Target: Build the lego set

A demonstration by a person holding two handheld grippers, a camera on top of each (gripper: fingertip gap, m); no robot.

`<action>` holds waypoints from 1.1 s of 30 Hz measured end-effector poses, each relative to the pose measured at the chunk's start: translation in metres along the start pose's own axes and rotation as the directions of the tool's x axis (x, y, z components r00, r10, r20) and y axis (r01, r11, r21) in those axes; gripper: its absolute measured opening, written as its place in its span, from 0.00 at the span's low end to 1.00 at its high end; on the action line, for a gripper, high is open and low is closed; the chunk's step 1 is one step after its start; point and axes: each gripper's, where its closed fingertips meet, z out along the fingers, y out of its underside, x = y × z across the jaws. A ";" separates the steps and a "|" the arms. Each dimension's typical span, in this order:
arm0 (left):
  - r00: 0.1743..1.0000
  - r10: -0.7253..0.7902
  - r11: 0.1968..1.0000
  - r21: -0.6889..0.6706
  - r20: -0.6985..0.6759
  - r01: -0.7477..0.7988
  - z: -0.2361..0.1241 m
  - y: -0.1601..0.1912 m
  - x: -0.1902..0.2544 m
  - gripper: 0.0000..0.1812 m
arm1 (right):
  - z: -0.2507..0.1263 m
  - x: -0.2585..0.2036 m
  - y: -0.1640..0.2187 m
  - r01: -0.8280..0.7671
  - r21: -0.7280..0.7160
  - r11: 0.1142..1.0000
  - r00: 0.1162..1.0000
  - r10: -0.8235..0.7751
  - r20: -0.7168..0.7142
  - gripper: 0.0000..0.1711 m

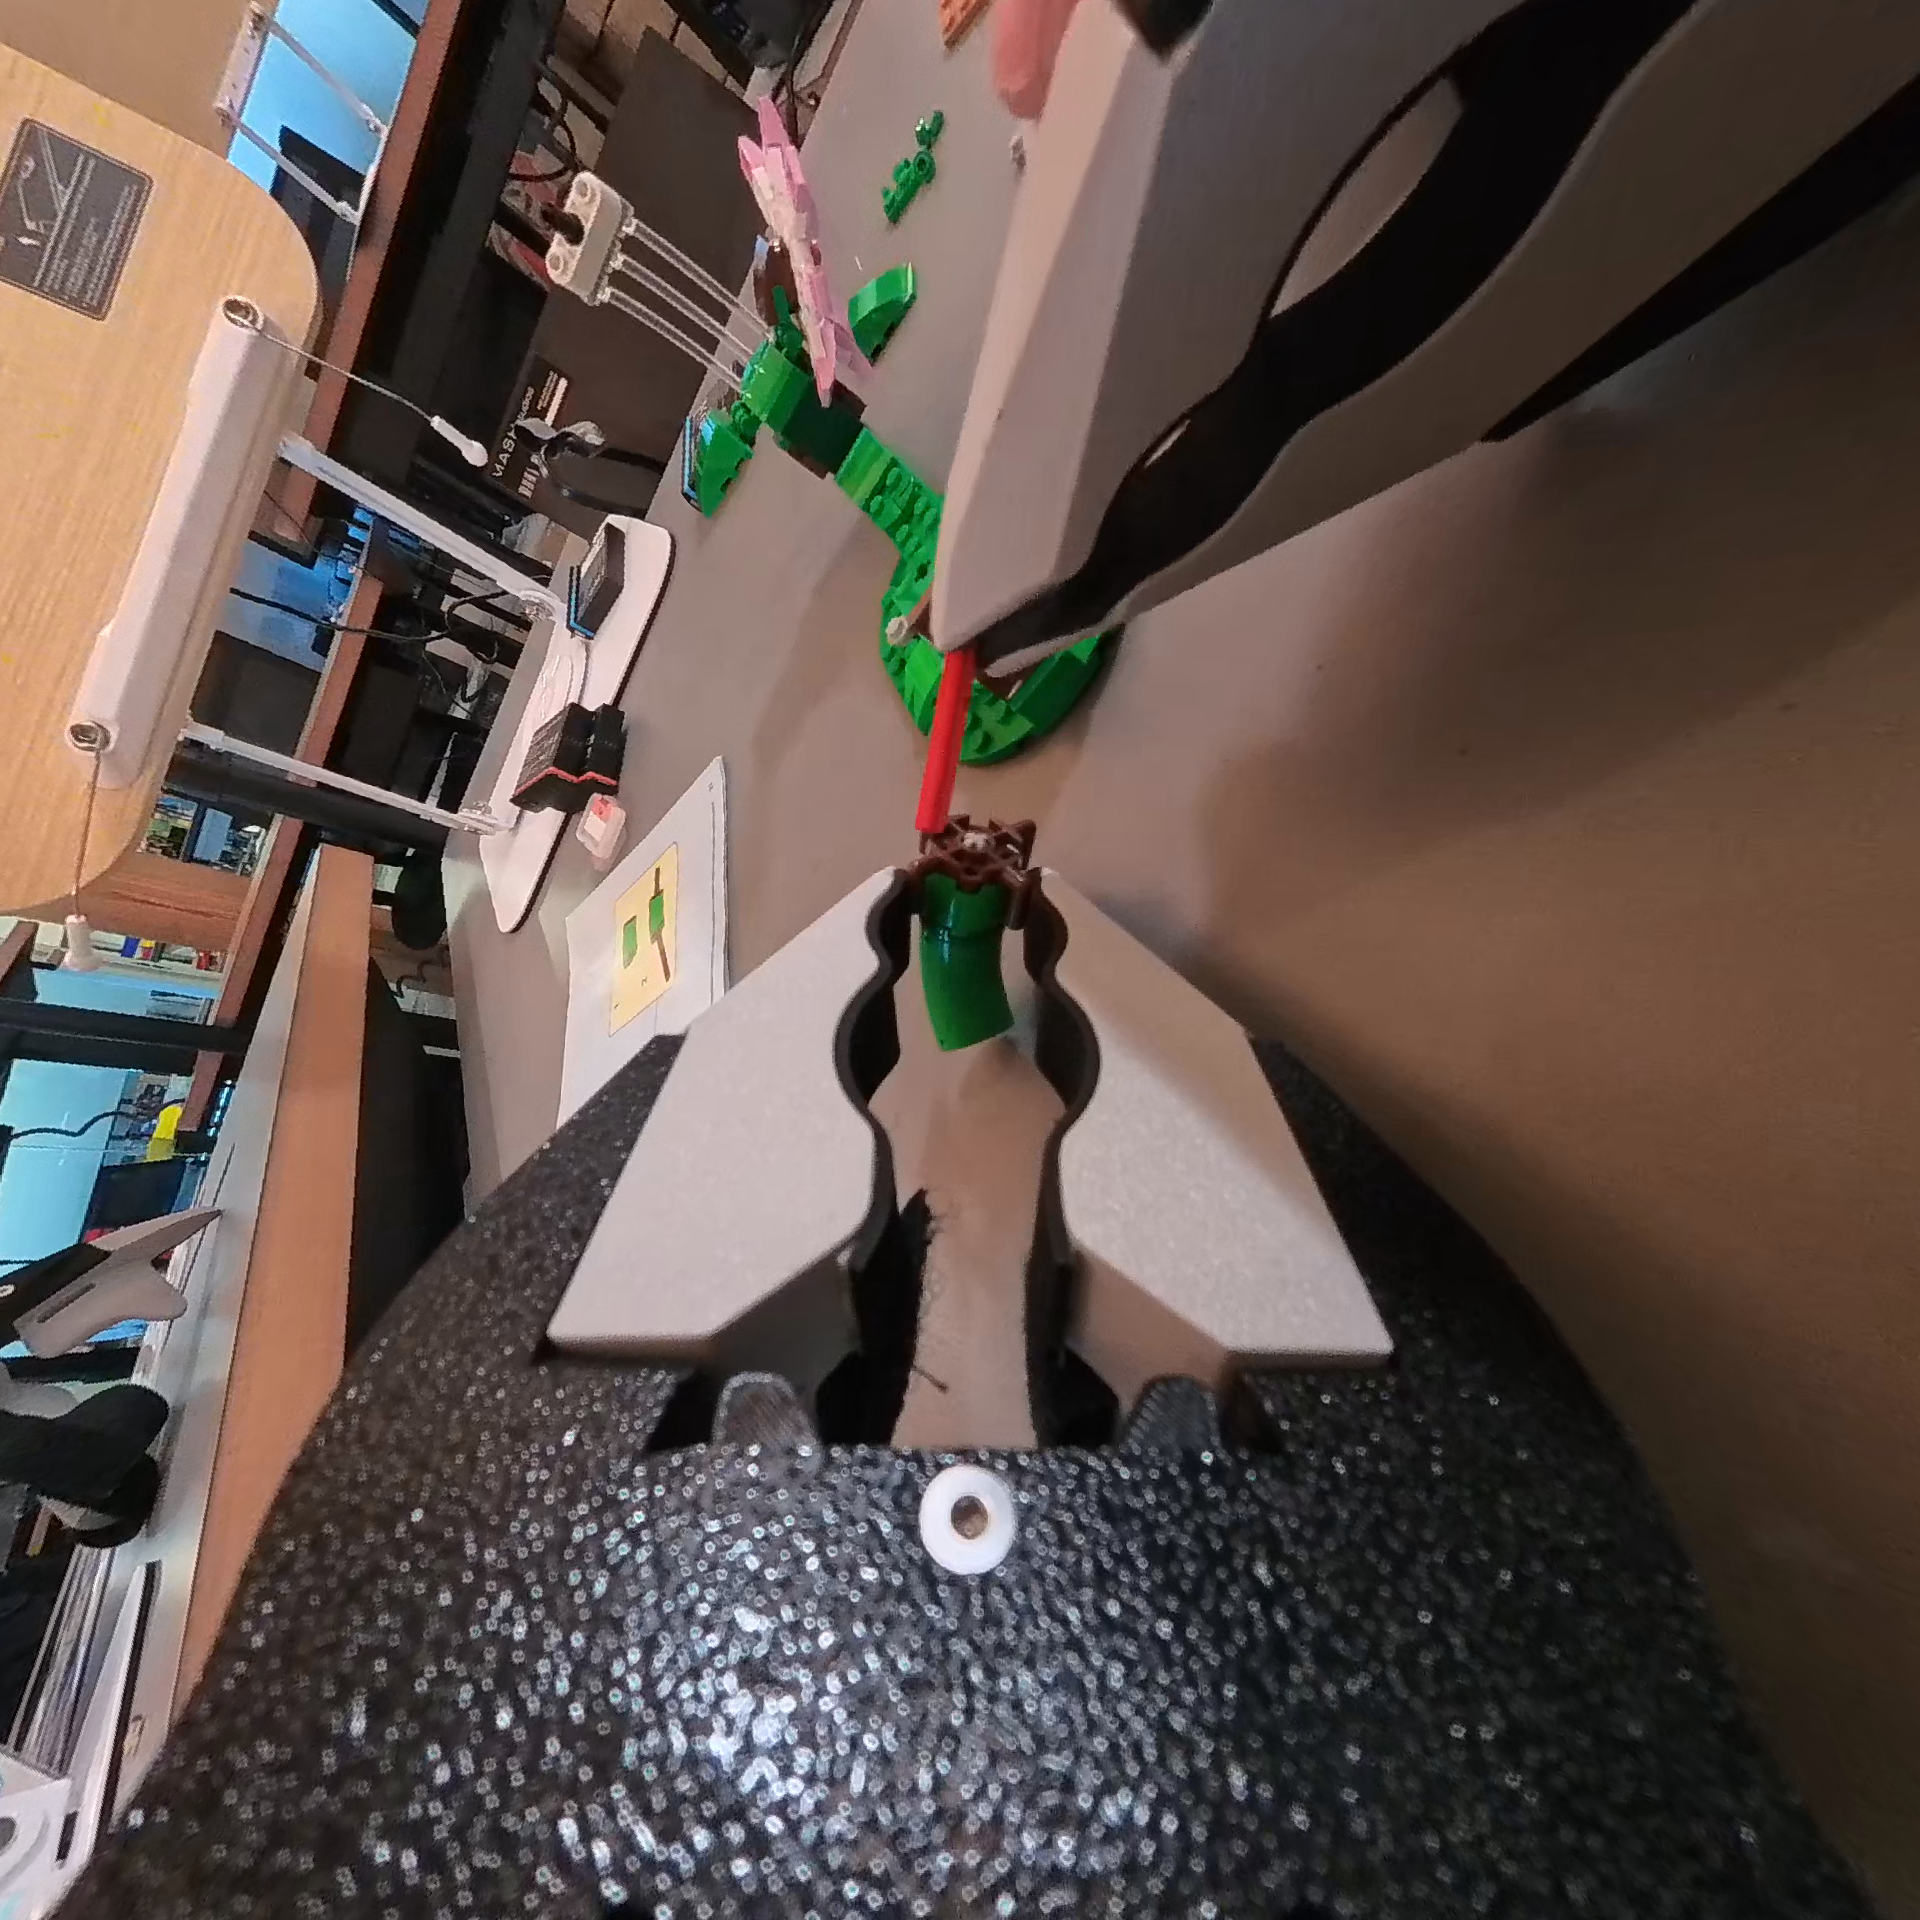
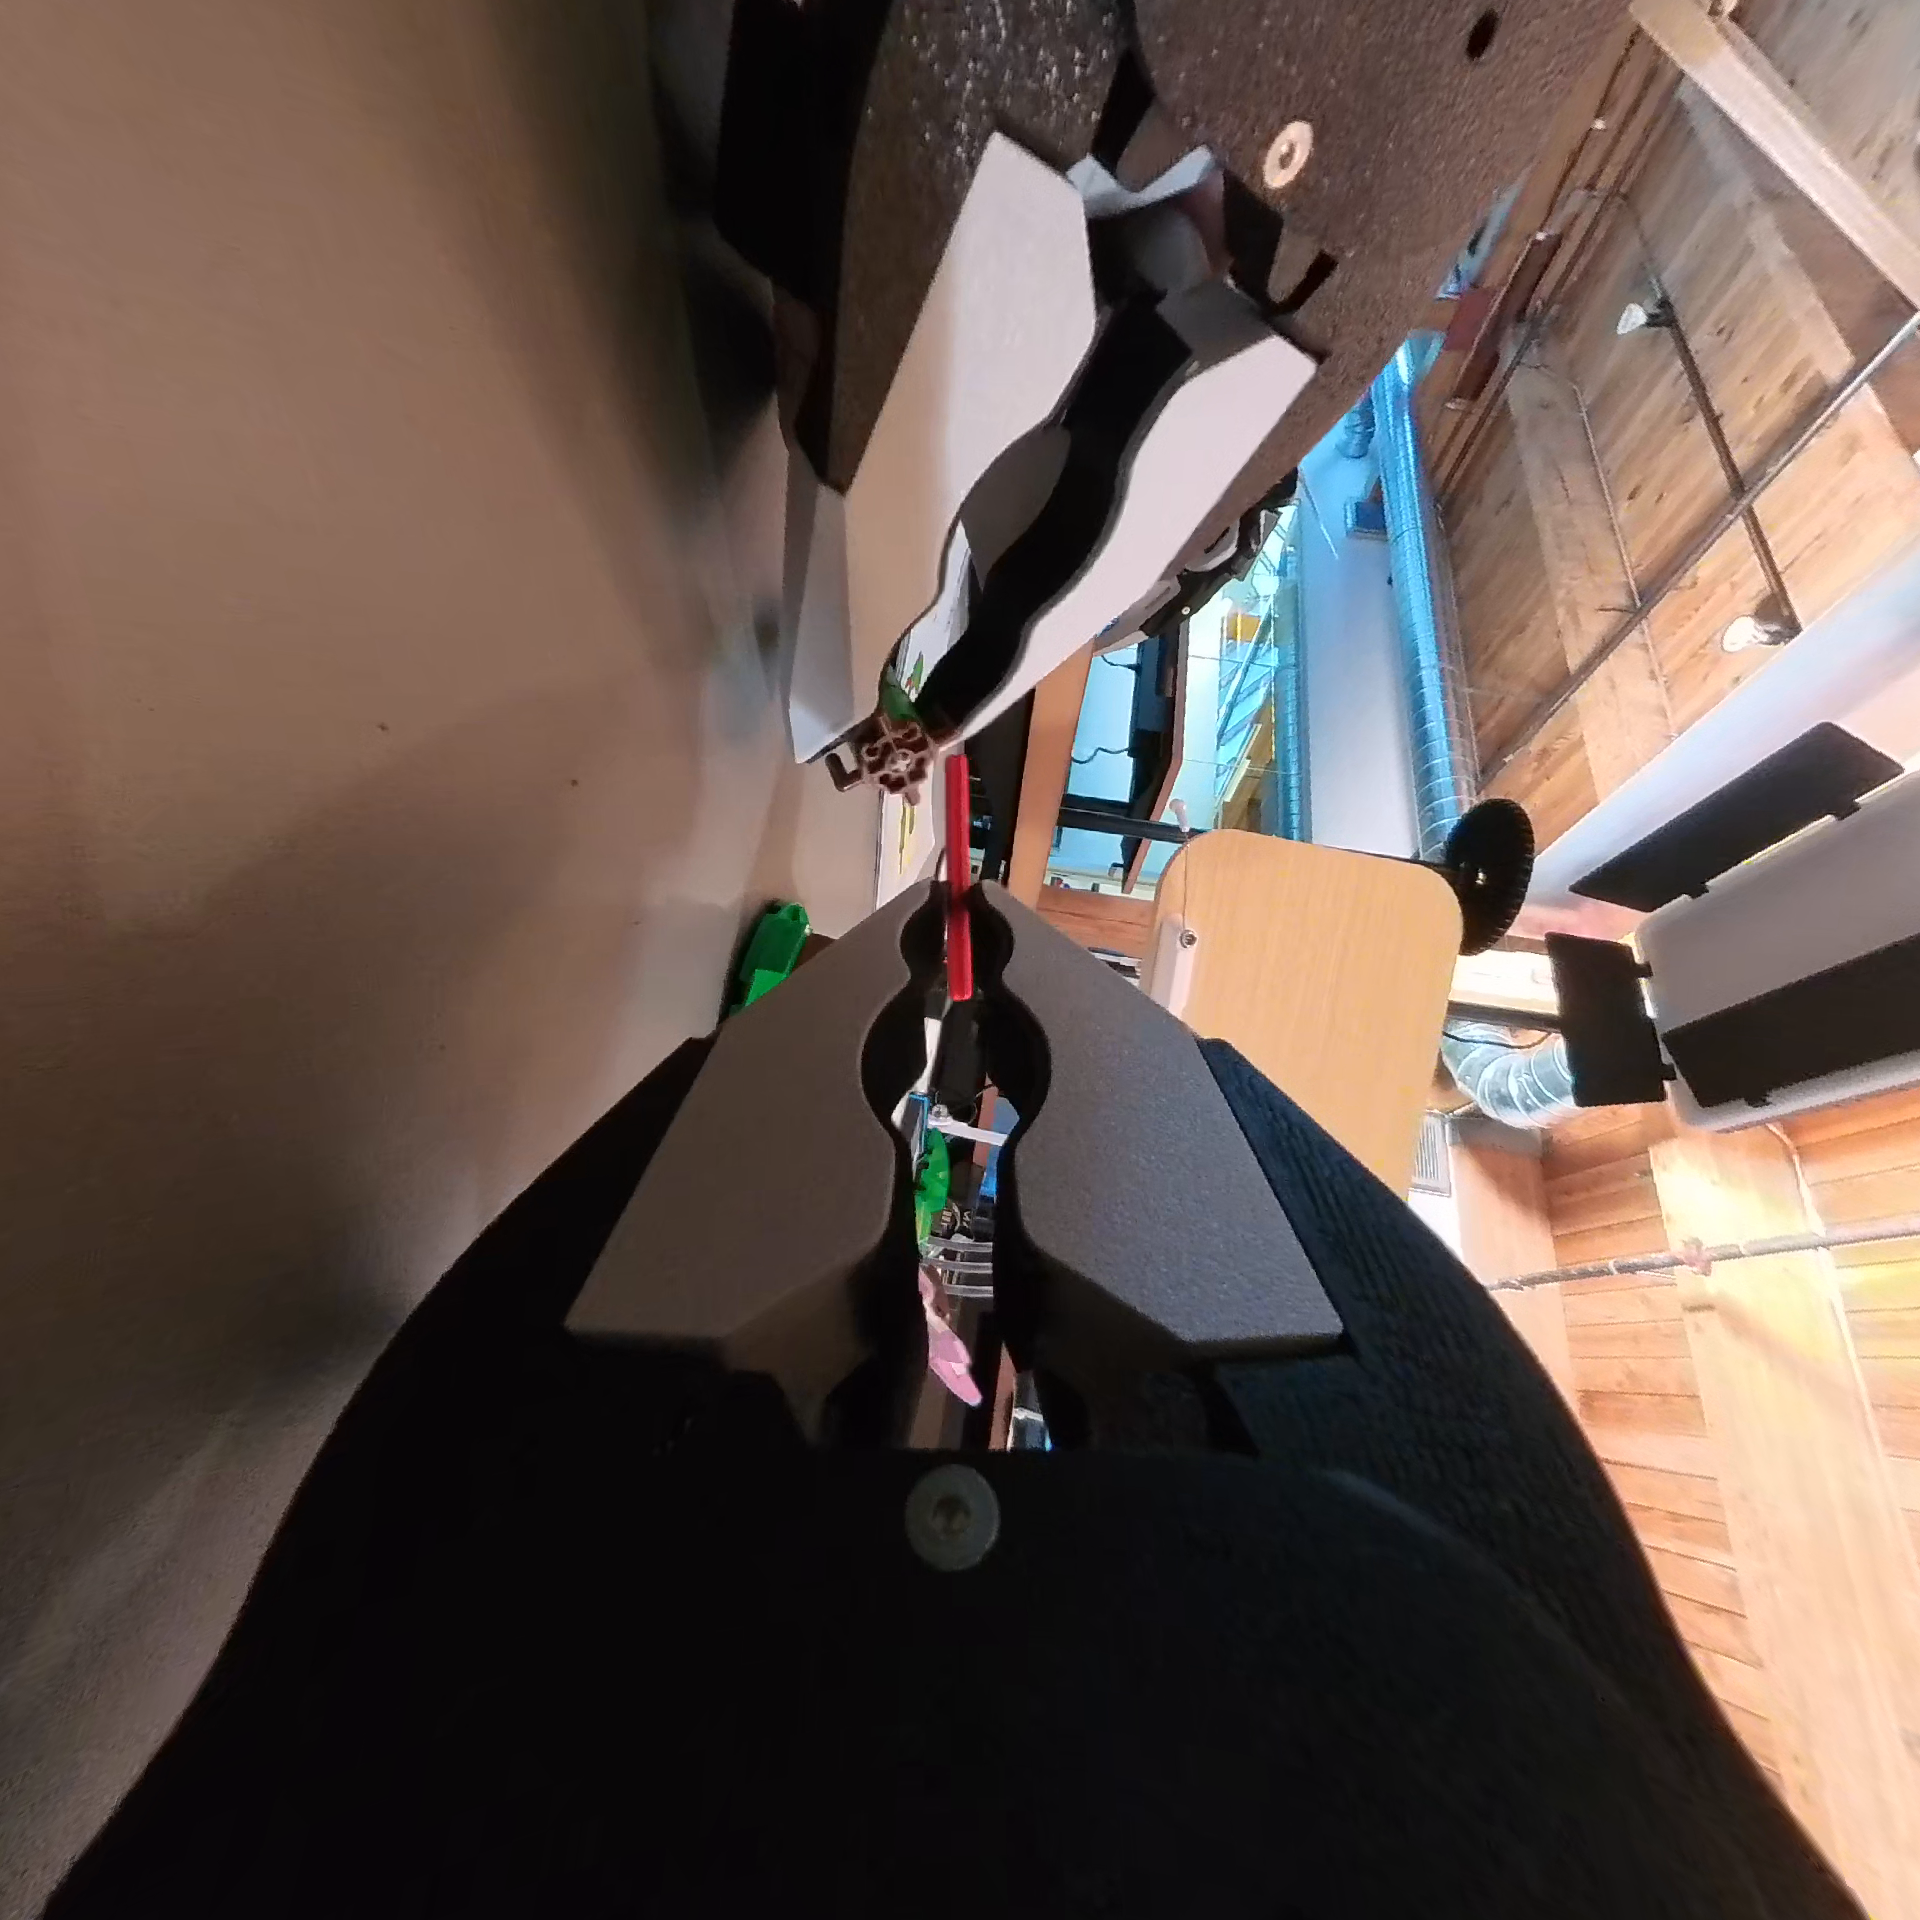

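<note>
Nearest me, my left gripper pinches a small assembly: a curved green stem piece capped by a brown star-shaped connector. My right gripper is clamped on a red axle rod, whose free end sits just at the connector's edge. Beyond, on the grey table, lies the green leafy base, with the pink blossom build farther back and an instruction sheet to the side.

Green stem top hidden by brown piece
</note>
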 end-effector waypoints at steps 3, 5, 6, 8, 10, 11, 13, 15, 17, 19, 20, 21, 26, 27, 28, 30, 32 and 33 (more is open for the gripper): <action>1.000 0.000 1.000 -0.001 0.000 0.000 0.000 0.000 0.000 0.11 | 0.001 -0.002 0.001 0.005 -0.006 1.000 1.000 -0.005 0.012 0.01; 1.000 0.006 1.000 0.001 -0.007 -0.006 0.000 -0.001 0.002 0.11 | 0.000 -0.002 0.000 0.004 0.000 1.000 1.000 -0.004 0.019 0.01; 1.000 0.010 1.000 0.001 -0.007 -0.010 0.000 -0.001 0.002 0.10 | -0.001 0.001 -0.002 0.003 0.008 1.000 1.000 -0.003 0.009 0.01; 1.000 0.015 1.000 -0.001 -0.008 -0.015 0.000 -0.002 0.003 0.10 | -0.002 0.003 -0.003 0.014 0.014 1.000 1.000 -0.014 -0.001 0.01; 1.000 0.004 1.000 -0.002 -0.014 -0.004 0.000 -0.001 0.003 0.10 | 0.000 -0.002 0.000 0.050 -0.009 0.999 0.999 -0.050 0.012 0.01; 1.000 -0.005 1.000 -0.001 -0.017 0.005 0.000 -0.001 0.003 0.11 | 0.001 -0.002 0.002 0.069 -0.021 0.997 0.998 -0.069 0.011 0.01; 0.999 -0.030 1.000 0.003 -0.027 0.030 0.000 -0.001 0.002 0.11 | 0.001 -0.001 0.003 0.070 -0.025 0.997 0.998 -0.070 0.010 0.01; 0.997 -0.064 0.998 0.006 -0.041 0.064 0.000 -0.001 0.002 0.10 | 0.001 -0.001 0.004 0.073 -0.028 0.997 0.997 -0.073 0.008 0.01; 0.993 -0.108 0.994 0.005 -0.057 0.108 0.000 0.000 0.000 0.10 | 0.001 -0.003 0.003 0.089 -0.031 0.996 0.996 -0.088 0.019 0.01; 0.988 -0.136 0.991 0.000 -0.074 0.136 0.001 0.001 0.000 0.11 | 0.001 -0.006 0.002 0.082 -0.029 0.996 0.996 -0.081 0.035 0.01; 0.986 -0.142 0.990 -0.005 -0.082 0.142 0.001 0.001 0.000 0.11 | 0.001 -0.007 0.002 0.066 -0.028 0.997 0.997 -0.065 0.046 0.01; 0.986 -0.141 0.990 -0.011 -0.087 0.140 0.001 0.002 0.000 0.11 | 0.001 -0.008 0.003 0.044 -0.032 0.999 0.997 -0.042 0.059 0.01; 0.992 -0.096 0.993 -0.082 -0.087 0.089 0.000 0.012 -0.007 0.11 | 0.001 -0.025 0.000 -0.172 -0.064 0.983 0.960 0.181 0.215 0.01; 0.991 -0.089 0.993 -0.087 -0.095 0.081 -0.001 0.013 -0.007 0.11 | 0.000 -0.027 -0.002 -0.210 -0.066 0.975 0.947 0.220 0.235 0.01; 0.992 -0.083 0.993 -0.093 -0.090 0.075 -0.002 0.015 -0.009 0.11 | 0.000 -0.027 -0.003 -0.248 -0.072 0.966 0.934 0.259 0.247 0.01; 0.993 -0.062 0.995 -0.088 -0.104 0.053 -0.003 0.013 -0.010 0.11 | 0.000 -0.025 -0.003 -0.325 -0.087 0.942 0.906 0.336 0.258 0.01; 0.994 -0.033 0.995 -0.095 -0.101 0.023 -0.004 0.013 -0.011 0.10 | 0.000 -0.021 -0.002 -0.402 -0.099 0.910 0.873 0.414 0.259 0.01; 0.995 -0.014 0.995 -0.097 -0.100 0.005 -0.004 0.012 -0.010 0.10 | 0.000 -0.019 0.000 -0.432 -0.107 0.895 0.859 0.445 0.254 0.01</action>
